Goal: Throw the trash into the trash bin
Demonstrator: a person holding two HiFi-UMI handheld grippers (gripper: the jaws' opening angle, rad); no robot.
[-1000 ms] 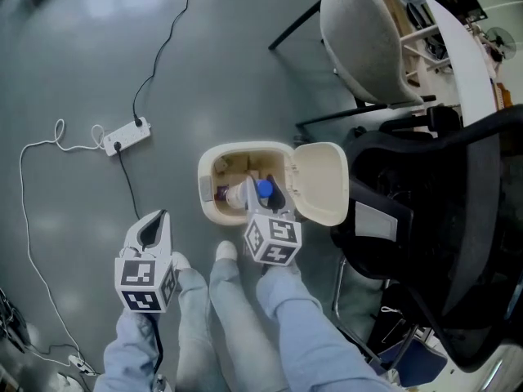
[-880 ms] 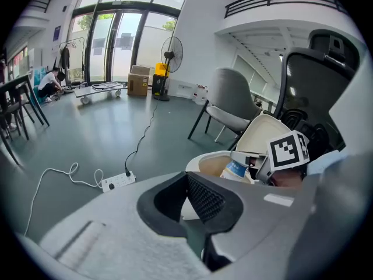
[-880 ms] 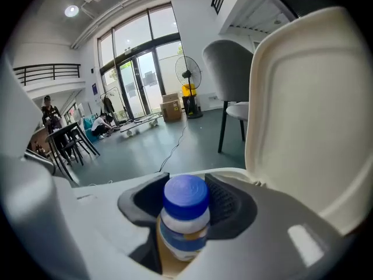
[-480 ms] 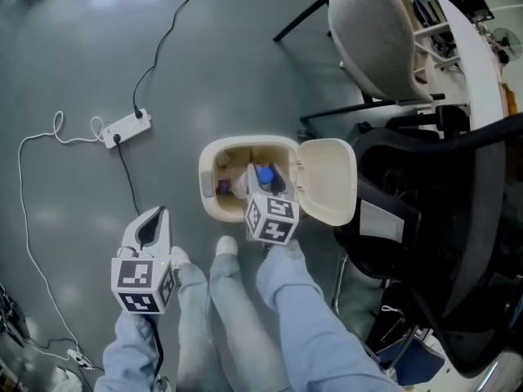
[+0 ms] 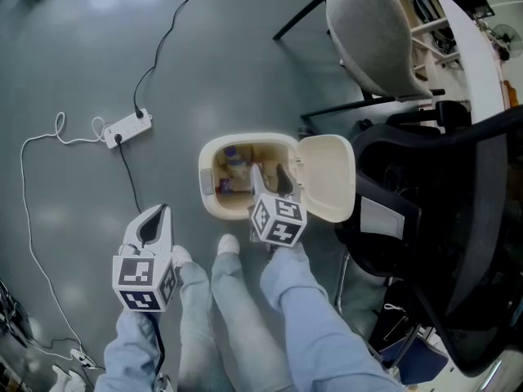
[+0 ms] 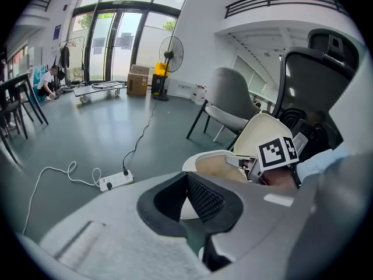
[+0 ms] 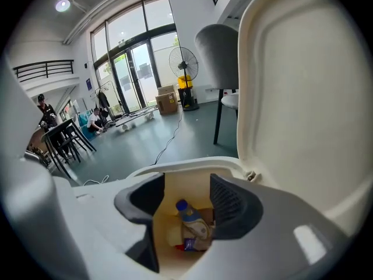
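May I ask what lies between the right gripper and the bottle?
Only air, in the right gripper view: the right gripper, jaws just opened, hangs empty above the bottle.

The cream plastic trash bin (image 5: 208,188) is standing with its mouth open upward, with room remaining above the litter (image 7: 192,229) inside. Its hinged cream lid (image 5: 325,178) is rising along the right edge, a black mesh office chair (image 5: 433,219) crowding just beyond. Grey floor (image 5: 98,47) is lying open leftward, a white power strip (image 5: 126,129) resting there.
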